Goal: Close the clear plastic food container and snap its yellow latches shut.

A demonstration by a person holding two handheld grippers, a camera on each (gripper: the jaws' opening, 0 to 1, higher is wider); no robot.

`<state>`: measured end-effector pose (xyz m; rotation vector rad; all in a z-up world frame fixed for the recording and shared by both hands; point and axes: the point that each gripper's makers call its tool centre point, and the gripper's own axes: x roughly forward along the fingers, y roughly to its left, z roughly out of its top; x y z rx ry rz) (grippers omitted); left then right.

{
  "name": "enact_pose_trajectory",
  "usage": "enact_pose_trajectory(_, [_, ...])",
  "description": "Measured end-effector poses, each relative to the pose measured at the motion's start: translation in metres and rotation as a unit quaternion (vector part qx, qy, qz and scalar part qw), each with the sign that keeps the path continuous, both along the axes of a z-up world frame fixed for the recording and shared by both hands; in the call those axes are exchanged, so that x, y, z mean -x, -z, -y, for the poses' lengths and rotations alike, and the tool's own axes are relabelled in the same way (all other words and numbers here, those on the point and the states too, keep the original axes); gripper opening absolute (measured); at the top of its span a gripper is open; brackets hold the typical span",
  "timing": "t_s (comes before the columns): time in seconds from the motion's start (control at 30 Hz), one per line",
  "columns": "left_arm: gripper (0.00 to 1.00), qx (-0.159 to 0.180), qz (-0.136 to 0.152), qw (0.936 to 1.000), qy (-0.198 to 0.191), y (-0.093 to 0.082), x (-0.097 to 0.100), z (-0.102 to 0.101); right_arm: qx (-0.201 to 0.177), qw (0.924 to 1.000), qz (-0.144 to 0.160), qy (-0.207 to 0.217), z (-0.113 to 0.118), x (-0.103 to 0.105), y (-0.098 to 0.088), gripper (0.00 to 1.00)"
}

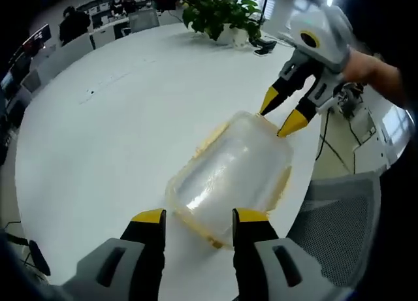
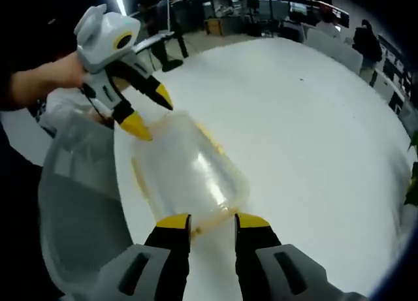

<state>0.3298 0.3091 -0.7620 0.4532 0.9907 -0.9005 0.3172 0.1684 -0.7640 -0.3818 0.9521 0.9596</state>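
The clear plastic food container [image 1: 228, 174] lies on the white round table [image 1: 117, 118] near its edge, lid on top, with yellow latches along its rim. In the left gripper view my left gripper [image 1: 200, 217] stands open at the container's near end, one jaw on each side of the corner. My right gripper [image 1: 281, 116], held by a hand, is open at the container's far end, its yellow tips touching or just above the rim. The right gripper view shows the container [image 2: 189, 170] just beyond my right gripper [image 2: 212, 221], and my left gripper [image 2: 151, 113] at the opposite end.
A grey mesh chair [image 1: 339, 216] stands close against the table edge beside the container, seen too as the chair [image 2: 78, 196]. A potted plant [image 1: 219, 17] and a small dark object [image 1: 264, 49] sit at the table's far side. People sit at desks in the background.
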Motion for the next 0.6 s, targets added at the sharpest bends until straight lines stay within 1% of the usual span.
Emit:
enact_pose_trajectory(0.07, [0.40,0.001,-0.002,1.0000,0.002,-0.002,0.002,0.002,-0.002,0.9999,0.008,-0.007,-0.001,-0.001,-0.003,0.25])
enact_pose_trajectory(0.13, [0.40,0.003,0.011,0.9998,0.019,-0.007,0.001,0.006,-0.009,0.9996,0.018,-0.017,-0.004,-0.004,-0.008,0.25])
enact_pose_trajectory(0.17, [0.39,0.004,0.016,0.9995,0.028,-0.009,0.002,0.009,-0.016,0.9991,0.030,-0.027,-0.007,-0.006,-0.011,0.25])
enact_pose_trajectory(0.23, [0.39,0.004,0.026,0.9988,0.042,-0.010,0.001,0.012,-0.017,0.9986,0.035,-0.035,-0.011,-0.007,-0.015,0.25])
enact_pose_trajectory(0.27, [0.39,0.005,0.029,0.9985,0.047,-0.011,0.001,0.014,-0.020,0.9980,0.040,-0.045,-0.014,-0.006,-0.016,0.25])
enact_pose_trajectory(0.3, [0.39,0.007,0.034,0.9977,0.058,-0.013,0.002,0.018,-0.024,0.9959,0.057,-0.067,-0.019,-0.007,-0.019,0.25])
enact_pose_trajectory(0.37, [0.38,0.009,0.042,0.9967,0.069,-0.015,0.003,0.023,-0.030,0.9922,0.066,-0.102,-0.029,-0.003,-0.022,0.24])
enact_pose_trajectory(0.4, [0.38,0.009,0.045,0.9957,0.080,-0.015,0.004,0.027,-0.029,0.9911,0.069,-0.110,-0.032,-0.002,-0.022,0.24])
enact_pose_trajectory(0.47, [0.37,0.009,0.059,0.9929,0.103,-0.016,0.005,0.033,-0.025,0.9886,0.082,-0.124,-0.037,-0.002,-0.022,0.23])
enact_pose_trajectory(0.6, [0.36,0.007,0.057,0.9914,0.118,-0.014,0.010,0.039,-0.019,0.9867,0.077,-0.142,-0.048,0.001,-0.017,0.23])
